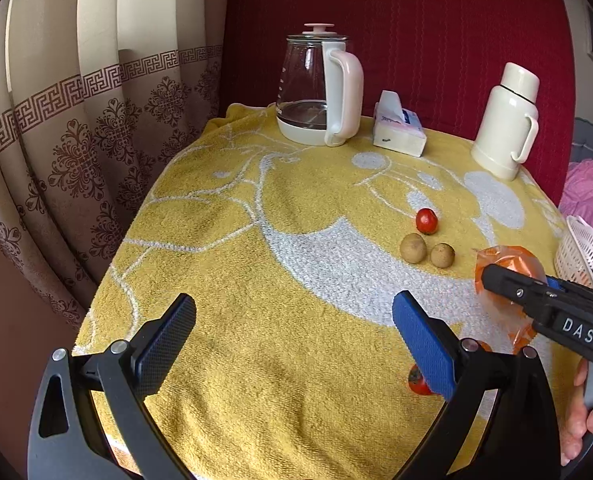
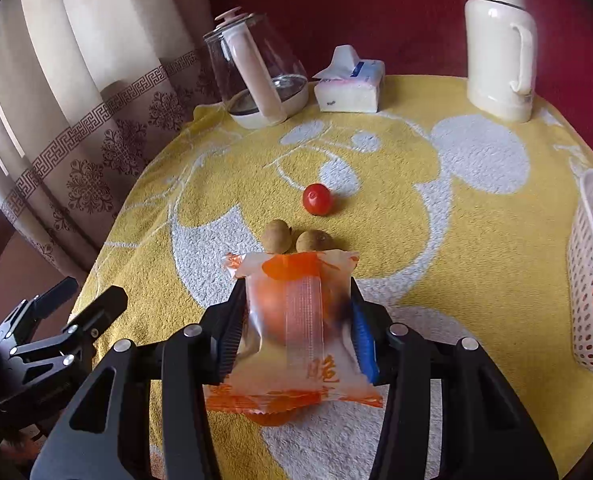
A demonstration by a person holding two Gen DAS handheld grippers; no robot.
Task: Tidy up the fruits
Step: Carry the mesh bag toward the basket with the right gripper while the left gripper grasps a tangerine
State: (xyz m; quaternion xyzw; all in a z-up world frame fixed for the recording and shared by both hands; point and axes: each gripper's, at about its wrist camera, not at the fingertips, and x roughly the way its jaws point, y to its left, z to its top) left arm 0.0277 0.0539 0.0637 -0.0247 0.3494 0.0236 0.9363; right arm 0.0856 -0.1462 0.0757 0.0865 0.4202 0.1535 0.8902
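The table is covered by a looped terry towel [image 1: 232, 248], matt and rough. The wrapped fruit [image 2: 296, 320] is sealed in glossy, translucent plastic film. The tomato [image 2: 317, 199] is smooth and shiny; the two brown fruits [image 1: 426, 250] are dull and finely rough. The kettle [image 1: 308, 84] is made of clear glass with smooth plastic fittings. The flask [image 1: 506, 120] is finished in semi-gloss plastic. The basket [image 2: 592, 280] is perforated plastic. The left gripper [image 1: 292, 344] is built of matt black plastic with metal fasteners; its pads [image 1: 426, 344] are textured blue. The curtain [image 1: 76, 120] is patterned woven cloth.
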